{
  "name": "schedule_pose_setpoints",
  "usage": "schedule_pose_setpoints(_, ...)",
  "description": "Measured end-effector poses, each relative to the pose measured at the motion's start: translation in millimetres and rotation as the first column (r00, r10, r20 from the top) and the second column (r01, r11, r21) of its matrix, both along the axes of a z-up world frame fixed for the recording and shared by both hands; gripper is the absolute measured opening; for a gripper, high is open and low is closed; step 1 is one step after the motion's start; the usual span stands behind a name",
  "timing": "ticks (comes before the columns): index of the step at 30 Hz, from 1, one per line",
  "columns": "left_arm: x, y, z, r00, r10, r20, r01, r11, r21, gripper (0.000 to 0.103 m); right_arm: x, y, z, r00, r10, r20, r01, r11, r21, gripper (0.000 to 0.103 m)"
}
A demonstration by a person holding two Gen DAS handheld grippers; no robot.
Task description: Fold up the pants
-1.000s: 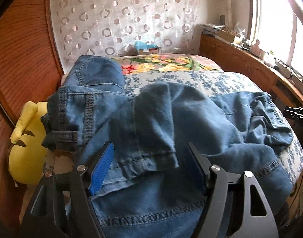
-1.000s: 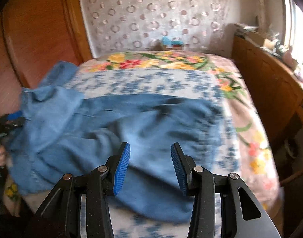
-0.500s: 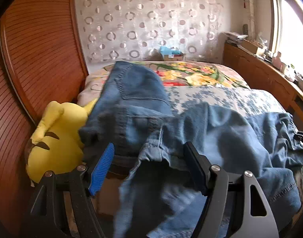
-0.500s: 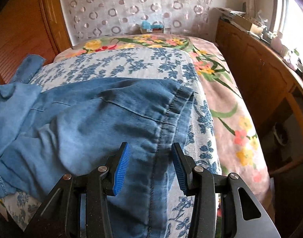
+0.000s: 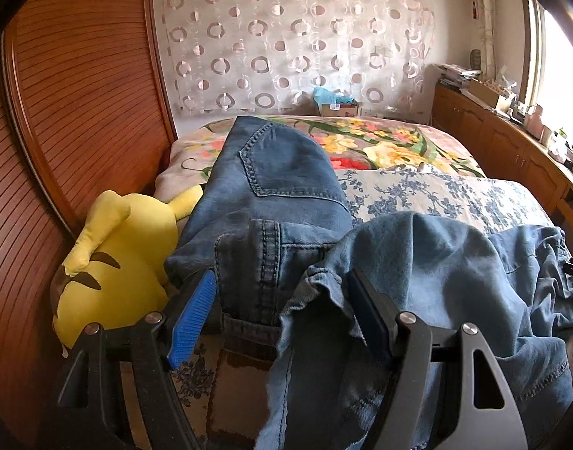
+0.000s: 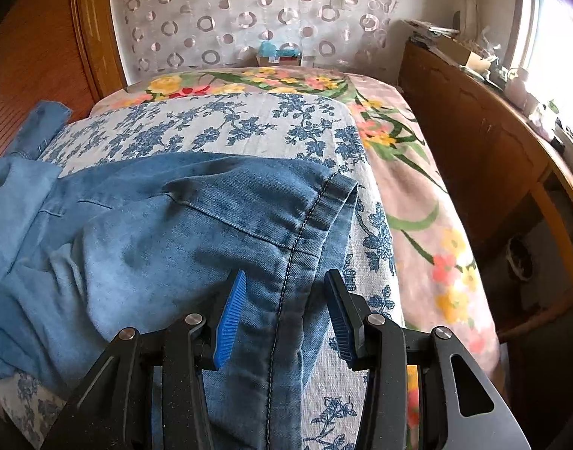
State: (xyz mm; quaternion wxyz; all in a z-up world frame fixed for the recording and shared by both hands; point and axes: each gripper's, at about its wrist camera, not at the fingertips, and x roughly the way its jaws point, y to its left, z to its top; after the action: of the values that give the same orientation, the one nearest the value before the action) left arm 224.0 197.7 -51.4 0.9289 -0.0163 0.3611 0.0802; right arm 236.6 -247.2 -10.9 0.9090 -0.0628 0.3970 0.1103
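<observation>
On the bed, blue jeans are being spread; left tongs and right tongs stand released astride denim. Next, waistband and hem must be clamped.

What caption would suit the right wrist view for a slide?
Right gripper open astride the stitched hem of blue jeans on a flower-print bed.

**Bed and what lies on it**

The bed wears a floral cover. A blue-flowered cloth lies over it. The jeans are spread across that cloth. A yellow plush toy lies at the bed's edge beside the jeans.
</observation>
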Motion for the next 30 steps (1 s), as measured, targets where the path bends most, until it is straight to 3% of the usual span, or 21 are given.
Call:
schedule_pose_setpoints(2, 0, 0, 0, 1.000, 0.002, 0.000, -0.002, 1.000, 0.000, 0.073, 0, -1, 1, 1.000, 0.011, -0.004, -0.011, 1.000, -0.002, 0.043)
schedule_pose_setpoints(3, 0, 0, 0, 1.000, 0.003, 0.002, -0.003, 1.000, -0.003, 0.073, 0, -2, 1, 1.000, 0.016, -0.002, -0.016, 1.000, -0.001, 0.031)
schedule_pose_setpoints(5, -1, 0, 0, 1.000, 0.003, 0.001, -0.003, 1.000, -0.003, 0.073, -2, -3, 2, 1.000, 0.008, 0.009, -0.008, 1.000, -0.009, 0.018)
schedule_pose_setpoints(9, 1, 0, -1, 1.000, 0.003, -0.002, -0.003, 1.000, 0.004, 0.073, -5, -10, 3, 0.999, 0.041, 0.010, -0.041, 0.999, 0.020, 0.008)
schedule_pose_setpoints(17, 7, -2, 0, 1.000, 0.008, 0.009, -0.008, 1.000, 0.010, 0.073, -21, -38, 37, 0.987, -0.022, 0.158, 0.016, 0.999, 0.039, 0.006)
schedule_pose_setpoints(30, -5, -13, 21, 0.999, -0.013, 0.053, 0.013, 1.000, 0.001, 0.073, -36, -61, 72, 0.959, -0.055, 0.279, 0.053, 0.998, 0.016, 0.006)
